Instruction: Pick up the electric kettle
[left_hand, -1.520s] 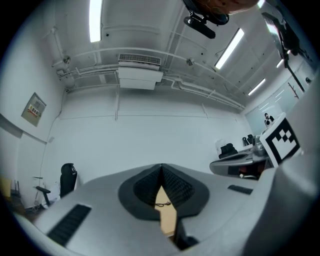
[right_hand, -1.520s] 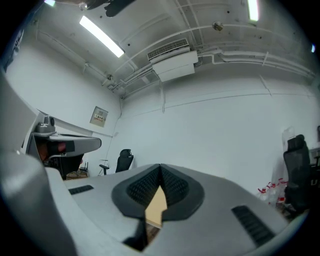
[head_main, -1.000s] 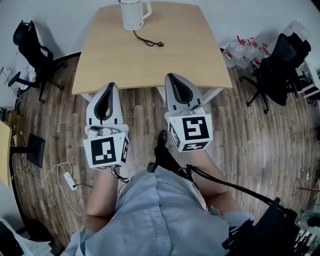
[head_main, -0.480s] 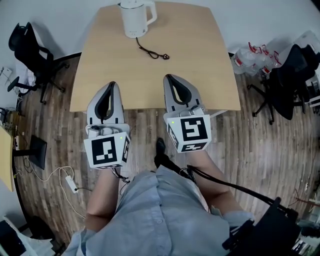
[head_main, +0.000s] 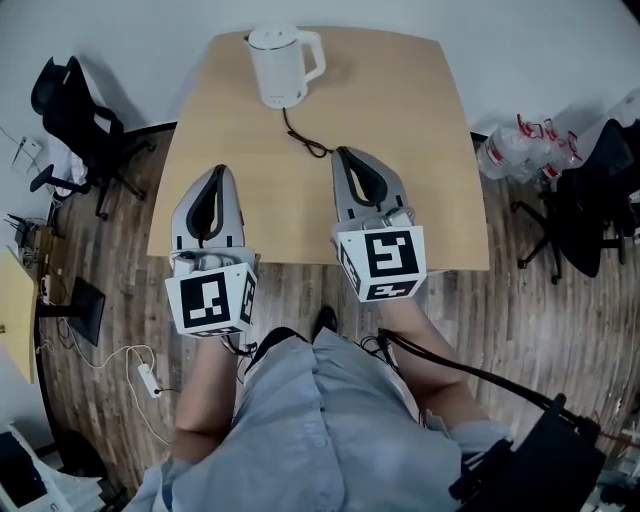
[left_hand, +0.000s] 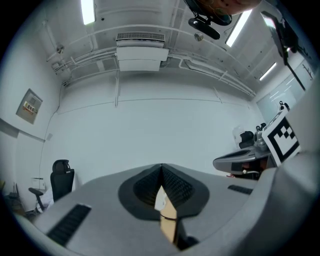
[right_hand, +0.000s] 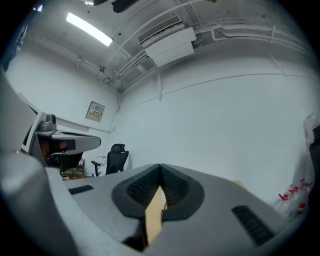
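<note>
Pale wooden tabletop (head_main: 400, 150) holds the white electric kettle (head_main: 280, 65) at its far edge, likely beyond reach, so left gripper (head_main: 216, 175) and right gripper (head_main: 348, 160) have fingers together, empty.

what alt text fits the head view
A white electric kettle stands at the far end of a wooden table, seen from above. The left gripper and right gripper, both shut and empty, hover over the near half, short of it.

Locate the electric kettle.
In the head view, the white kettle stands at the table's far edge, left of centre, its cord trailing toward the right gripper.
</note>
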